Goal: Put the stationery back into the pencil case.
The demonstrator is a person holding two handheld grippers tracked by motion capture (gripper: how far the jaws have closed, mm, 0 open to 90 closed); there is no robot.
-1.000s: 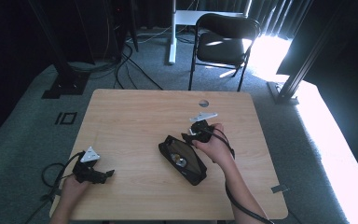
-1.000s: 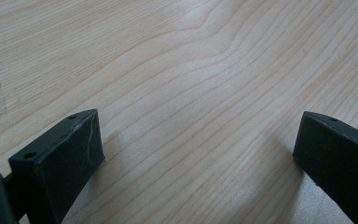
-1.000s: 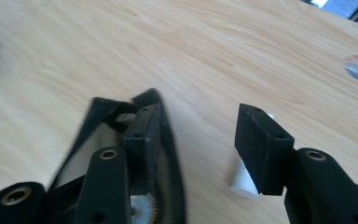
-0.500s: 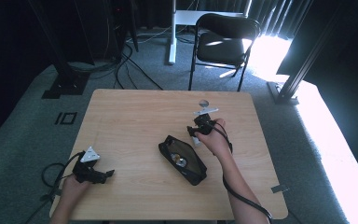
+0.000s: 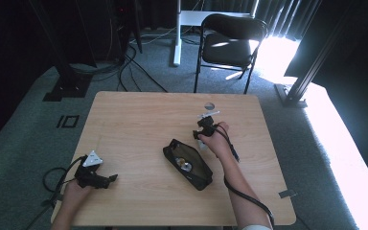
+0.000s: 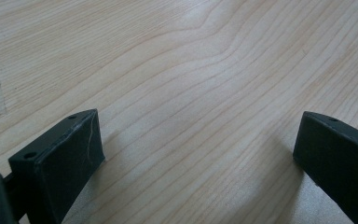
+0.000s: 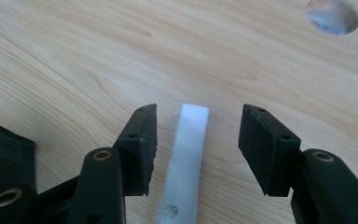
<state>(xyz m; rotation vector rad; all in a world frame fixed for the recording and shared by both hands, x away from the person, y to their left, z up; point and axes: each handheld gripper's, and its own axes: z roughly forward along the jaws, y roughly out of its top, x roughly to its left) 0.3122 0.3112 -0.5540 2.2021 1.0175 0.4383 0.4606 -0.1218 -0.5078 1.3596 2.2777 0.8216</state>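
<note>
A small white tube (image 7: 186, 158) lies flat on the wooden table (image 5: 139, 124), just right of an open black pouch (image 5: 188, 163) with small items inside. My right gripper (image 7: 196, 121) points down at the tube with one jaw on each side; the jaws have just been opening and neither pad touches it. In the high view the right gripper (image 5: 200, 138) sits at the pouch's far right end, over the white tube (image 5: 201, 145). My left gripper (image 5: 109, 179) rests near the front left corner, open over bare wood, as the left gripper view (image 6: 196, 140) also shows.
A round cable hole (image 5: 209, 106) pierces the table beyond the right gripper, also seen as the hole (image 7: 332, 16). A black folding chair (image 5: 230, 45) and a white desk leg stand behind the table. Cables trail across the carpet at the far left.
My right hand has moved a little away from the pouch's middle toward its far right end and sunk to the tabletop. The left hand has stayed put.
</note>
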